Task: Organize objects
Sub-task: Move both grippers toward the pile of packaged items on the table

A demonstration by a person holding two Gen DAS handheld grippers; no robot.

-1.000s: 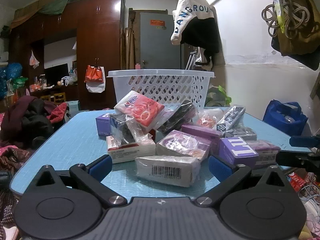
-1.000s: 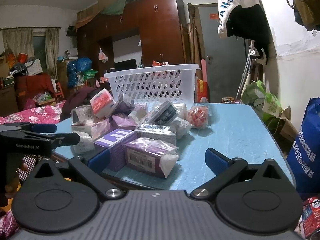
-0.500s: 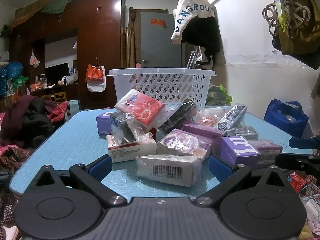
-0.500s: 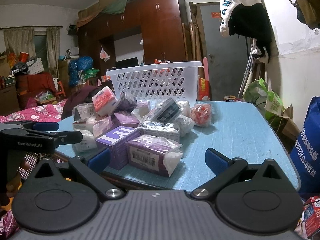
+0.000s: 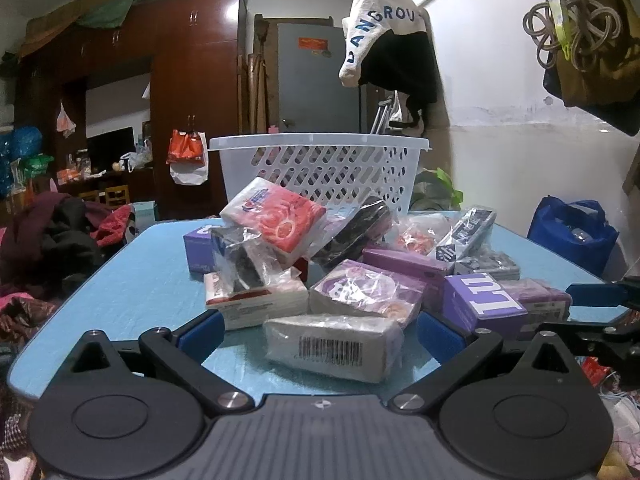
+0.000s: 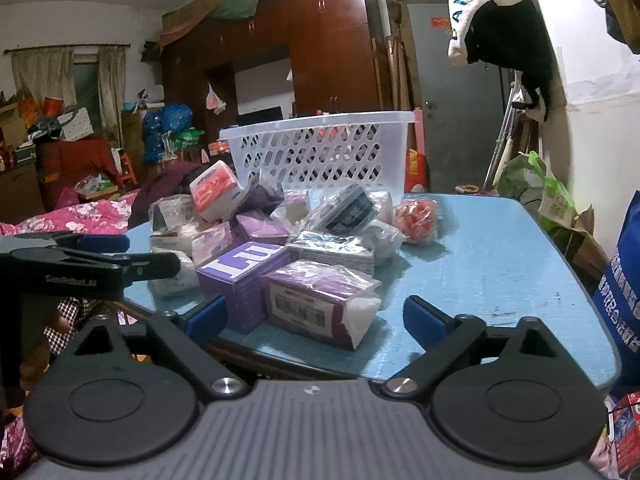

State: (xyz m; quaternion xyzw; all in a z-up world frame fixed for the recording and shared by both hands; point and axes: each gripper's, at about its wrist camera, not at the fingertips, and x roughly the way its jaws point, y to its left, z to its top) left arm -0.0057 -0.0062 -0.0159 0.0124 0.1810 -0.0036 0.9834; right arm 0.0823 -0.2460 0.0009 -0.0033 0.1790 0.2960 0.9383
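Note:
A pile of wrapped packs lies on the blue table (image 5: 132,292) in front of a white slotted basket (image 5: 320,160). My left gripper (image 5: 319,336) is open, and a white pack with a barcode (image 5: 332,346) lies between its blue fingertips, untouched. My right gripper (image 6: 316,318) is open and its jaws are closing. A purple wrapped pack (image 6: 320,300) and the purple box marked LU (image 6: 240,268) sit between and just beyond its fingertips, with the pads clear of both. Each gripper shows at the edge of the other's view.
A red and white pack (image 5: 276,216) tops the pile. The basket (image 6: 320,148) stands at the table's far edge. A blue bag (image 5: 572,232) sits on the floor to the right, clothes and bedding (image 5: 48,240) to the left. Bare tabletop (image 6: 480,260) lies right of the pile.
The right gripper's blue fingertips have drawn slightly closer together. The left gripper and the pile look the same.

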